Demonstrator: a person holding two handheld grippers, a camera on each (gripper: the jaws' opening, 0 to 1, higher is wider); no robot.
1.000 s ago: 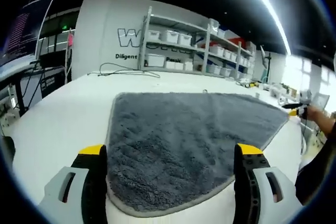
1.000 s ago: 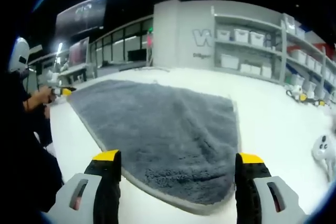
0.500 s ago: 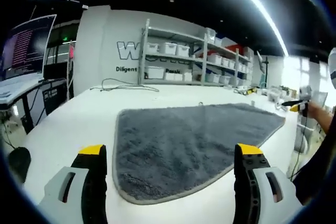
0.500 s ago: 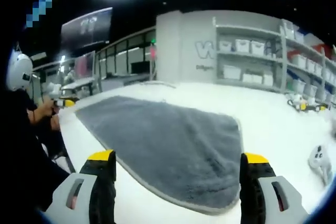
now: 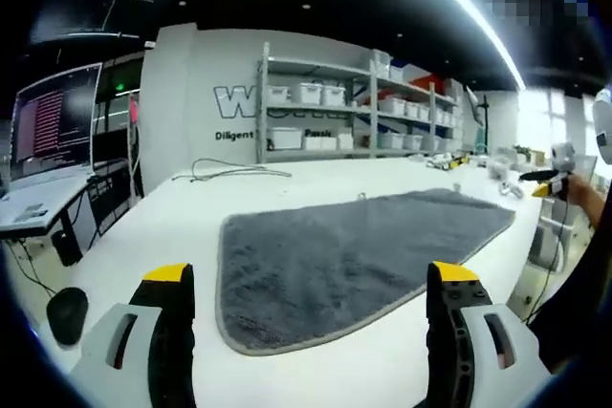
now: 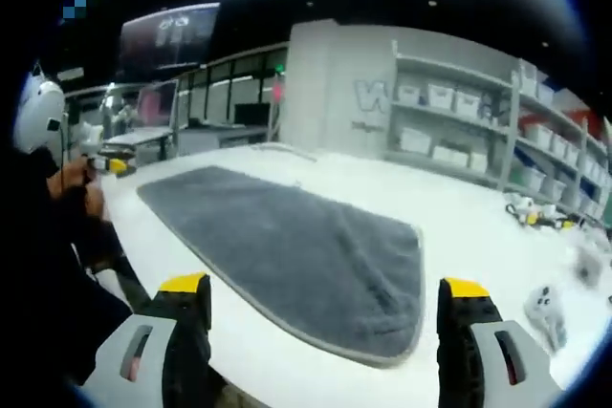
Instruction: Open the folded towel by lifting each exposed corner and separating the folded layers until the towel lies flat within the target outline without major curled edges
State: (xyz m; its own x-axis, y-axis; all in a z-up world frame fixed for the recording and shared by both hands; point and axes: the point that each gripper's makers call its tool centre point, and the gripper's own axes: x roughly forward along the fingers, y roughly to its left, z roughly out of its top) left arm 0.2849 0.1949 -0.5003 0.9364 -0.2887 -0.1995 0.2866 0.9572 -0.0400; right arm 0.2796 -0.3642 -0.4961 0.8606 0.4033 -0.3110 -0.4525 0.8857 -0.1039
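- The grey towel [image 5: 359,255] is lying spread on the white table [image 5: 163,236], its far corner running toward the person's hand [image 5: 583,200] at the view's edge.
- The left gripper [image 5: 311,332] is hovering with jaws wide apart, gripping nothing.
- The right gripper [image 6: 325,341] is likewise gaping empty above the towel [image 6: 287,246].
- Shelf bins [image 5: 306,93] are looking blurred.

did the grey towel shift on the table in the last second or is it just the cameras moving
Cannot tell. The towel lies flat on the white table, but the shelving behind shifts in the view too, so the cameras moved; no slide of the towel stands out.
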